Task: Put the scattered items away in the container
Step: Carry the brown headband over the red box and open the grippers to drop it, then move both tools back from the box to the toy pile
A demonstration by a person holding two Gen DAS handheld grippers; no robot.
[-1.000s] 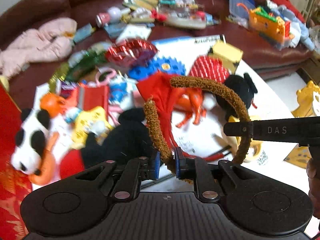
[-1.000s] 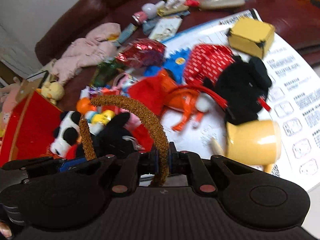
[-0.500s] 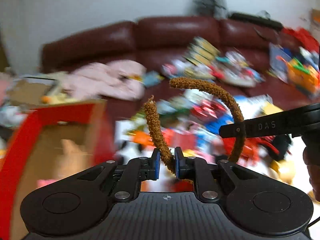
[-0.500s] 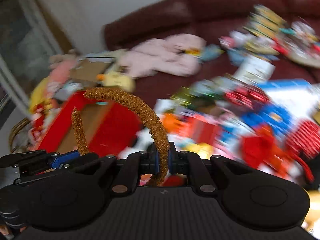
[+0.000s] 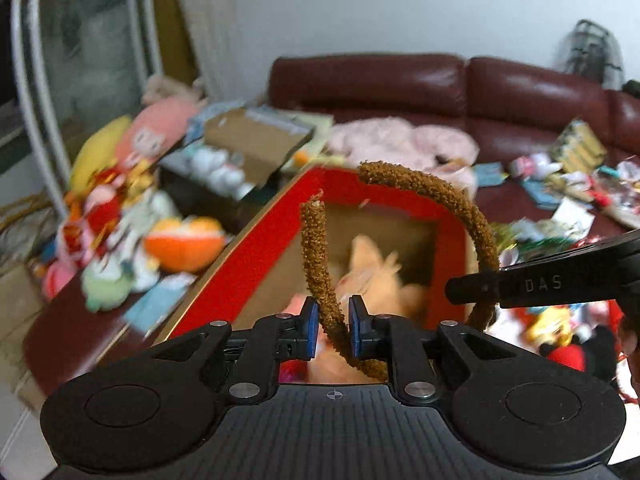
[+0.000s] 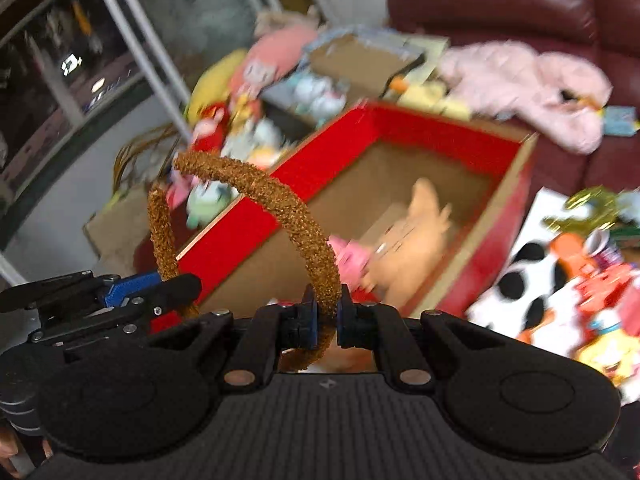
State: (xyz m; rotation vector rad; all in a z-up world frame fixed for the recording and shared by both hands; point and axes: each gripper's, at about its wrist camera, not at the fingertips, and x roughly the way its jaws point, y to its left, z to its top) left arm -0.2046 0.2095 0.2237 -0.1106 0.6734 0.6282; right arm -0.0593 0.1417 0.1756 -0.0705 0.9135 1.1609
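Observation:
A fuzzy brown headband arches between both grippers. My left gripper is shut on one leg of it. My right gripper is shut on the other leg. The band hangs above the near end of an open red cardboard box, which also shows in the right wrist view. A tan plush toy and a pink item lie inside the box. The right gripper's finger shows at right in the left wrist view.
A dark red sofa holds a pink garment and packets. Plush toys and a cardboard carton are piled left of the box. A panda plush and scattered toys lie to the right.
Both grippers swung left with the headband, from over the scattered toys on the white sheet to above the open red box. Their grip on the band is unchanged.

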